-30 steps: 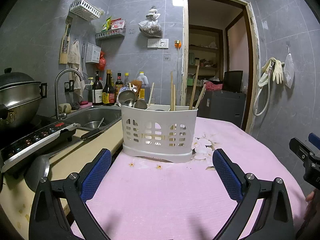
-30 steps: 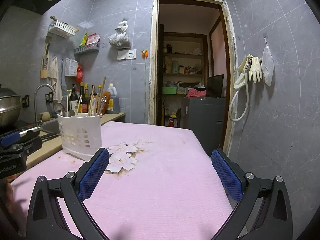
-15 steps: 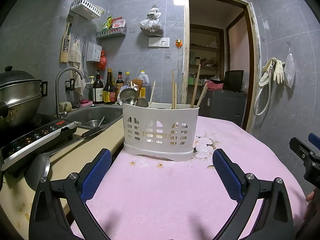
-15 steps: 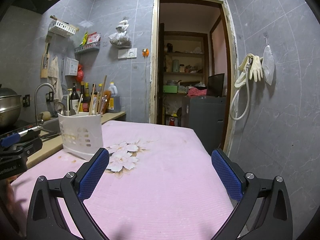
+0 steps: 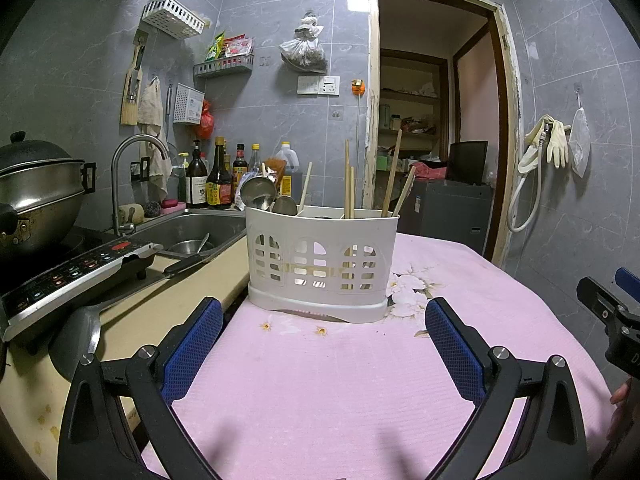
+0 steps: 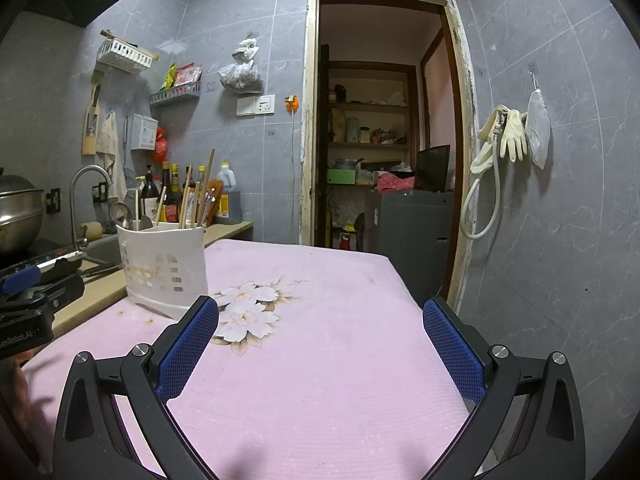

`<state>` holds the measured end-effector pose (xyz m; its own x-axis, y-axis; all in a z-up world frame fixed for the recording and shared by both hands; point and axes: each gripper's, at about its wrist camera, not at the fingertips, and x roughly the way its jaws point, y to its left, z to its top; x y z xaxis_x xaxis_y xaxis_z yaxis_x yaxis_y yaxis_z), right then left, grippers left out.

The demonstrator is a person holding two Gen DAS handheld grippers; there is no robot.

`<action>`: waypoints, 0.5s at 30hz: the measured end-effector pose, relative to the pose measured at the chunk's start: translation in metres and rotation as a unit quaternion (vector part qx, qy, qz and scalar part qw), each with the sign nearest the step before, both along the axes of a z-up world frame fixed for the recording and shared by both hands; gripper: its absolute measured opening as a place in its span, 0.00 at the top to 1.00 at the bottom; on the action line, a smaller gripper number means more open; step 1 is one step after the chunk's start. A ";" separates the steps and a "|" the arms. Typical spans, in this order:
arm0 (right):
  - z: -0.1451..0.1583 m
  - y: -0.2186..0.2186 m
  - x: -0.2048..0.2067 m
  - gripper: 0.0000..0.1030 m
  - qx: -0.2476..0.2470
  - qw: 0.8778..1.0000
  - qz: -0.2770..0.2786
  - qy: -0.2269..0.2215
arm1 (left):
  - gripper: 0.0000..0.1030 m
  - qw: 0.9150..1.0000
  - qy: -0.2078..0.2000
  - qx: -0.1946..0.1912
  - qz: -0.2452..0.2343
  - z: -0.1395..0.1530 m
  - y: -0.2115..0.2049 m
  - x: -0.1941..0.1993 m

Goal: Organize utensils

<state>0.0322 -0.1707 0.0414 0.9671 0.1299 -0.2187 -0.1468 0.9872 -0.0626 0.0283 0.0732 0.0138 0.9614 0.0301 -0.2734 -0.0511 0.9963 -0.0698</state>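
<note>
A white plastic utensil caddy (image 5: 320, 266) stands upright on the pink tablecloth (image 5: 328, 392) near its far left edge. Wooden chopsticks (image 5: 349, 180) and metal spoons (image 5: 258, 192) stick up out of it. My left gripper (image 5: 323, 340) is open and empty, a short way in front of the caddy. My right gripper (image 6: 320, 340) is open and empty, over the cloth to the right of the caddy (image 6: 164, 268), which shows at its left. Chopsticks (image 6: 202, 190) stand up in it.
A beige counter (image 5: 160, 312) lies left of the table with an induction cooker (image 5: 76, 268), a steel pot (image 5: 36, 196), a ladle (image 5: 76, 344) and a sink (image 5: 192, 232). Sauce bottles (image 5: 216, 180) line the wall. An open doorway (image 6: 384, 140) is behind the table.
Both grippers have drifted slightly; the caddy sits a touch higher and more centred in the left wrist view. Both stay open and empty.
</note>
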 end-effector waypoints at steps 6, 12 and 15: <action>-0.002 0.001 -0.001 0.00 0.000 1.000 0.000 0.000 | 0.04 1.000 0.000 -0.001 0.000 -0.001 0.001 -0.001; -0.002 0.001 -0.001 0.00 0.000 1.000 0.000 0.000 | 0.04 1.000 0.001 0.000 0.001 -0.002 0.002 -0.001; -0.002 0.001 -0.001 0.00 0.000 1.000 0.000 0.001 | 0.04 1.000 0.001 -0.001 0.000 -0.002 0.003 -0.001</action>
